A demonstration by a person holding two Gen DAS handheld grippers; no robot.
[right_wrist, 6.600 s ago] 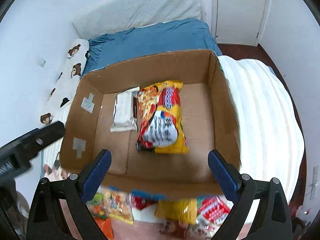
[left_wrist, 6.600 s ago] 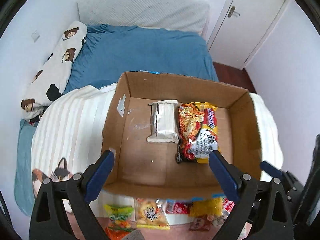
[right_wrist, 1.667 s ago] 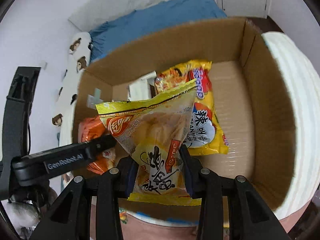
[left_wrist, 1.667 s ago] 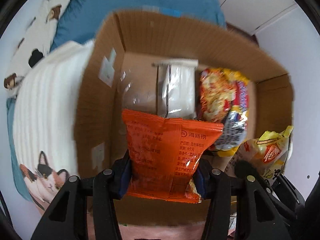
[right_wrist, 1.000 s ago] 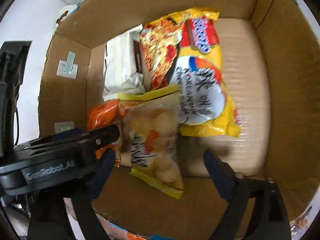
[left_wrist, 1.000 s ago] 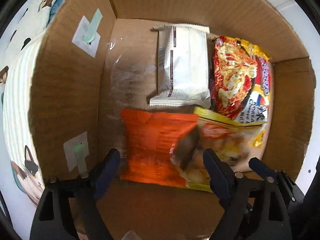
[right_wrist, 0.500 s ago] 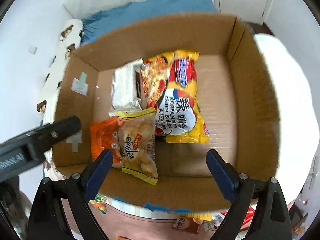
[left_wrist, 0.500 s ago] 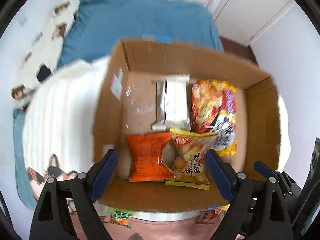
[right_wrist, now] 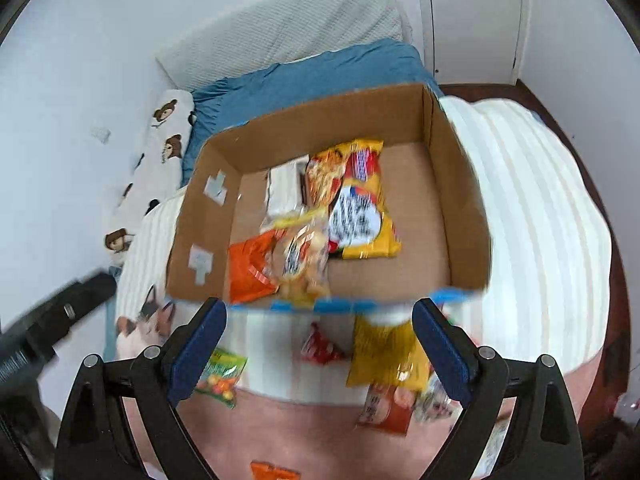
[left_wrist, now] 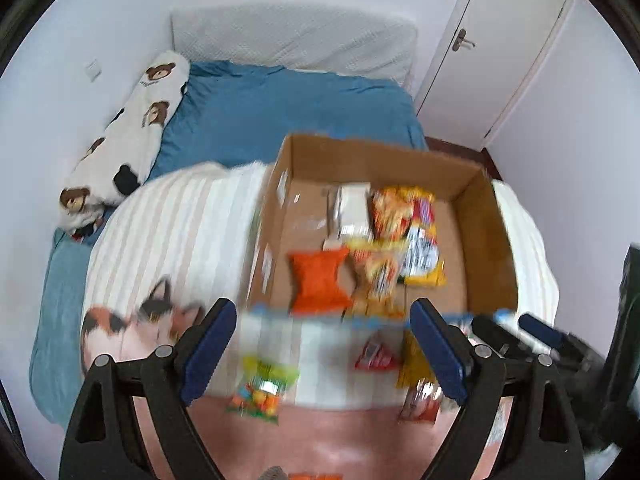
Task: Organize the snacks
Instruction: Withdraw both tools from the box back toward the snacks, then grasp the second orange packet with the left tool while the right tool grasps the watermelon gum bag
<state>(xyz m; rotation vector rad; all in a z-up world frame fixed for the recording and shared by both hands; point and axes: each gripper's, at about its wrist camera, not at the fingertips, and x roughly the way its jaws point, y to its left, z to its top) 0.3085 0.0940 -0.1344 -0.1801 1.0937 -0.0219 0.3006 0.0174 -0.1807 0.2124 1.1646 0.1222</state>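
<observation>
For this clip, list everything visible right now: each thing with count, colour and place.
cardboard box: one, brown, on the striped blanket
orange packet: one, in the box, near left
yellow snack bag: one, beside the orange packet
noodle packet: one, yellow-red, box middle
white packet: one, box far left
loose snacks: several, mixed colours, in front of the box
striped blanket: one, white
bed sheet: blue
bear pillow: one, white
door: white
left tongs: open, empty
right tongs: open, empty

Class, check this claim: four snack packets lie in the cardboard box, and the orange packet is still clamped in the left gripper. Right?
Not quite. The left gripper is open and empty; the orange packet lies loose in the cardboard box, as the left wrist view shows. Four packets in the box is correct.
</observation>
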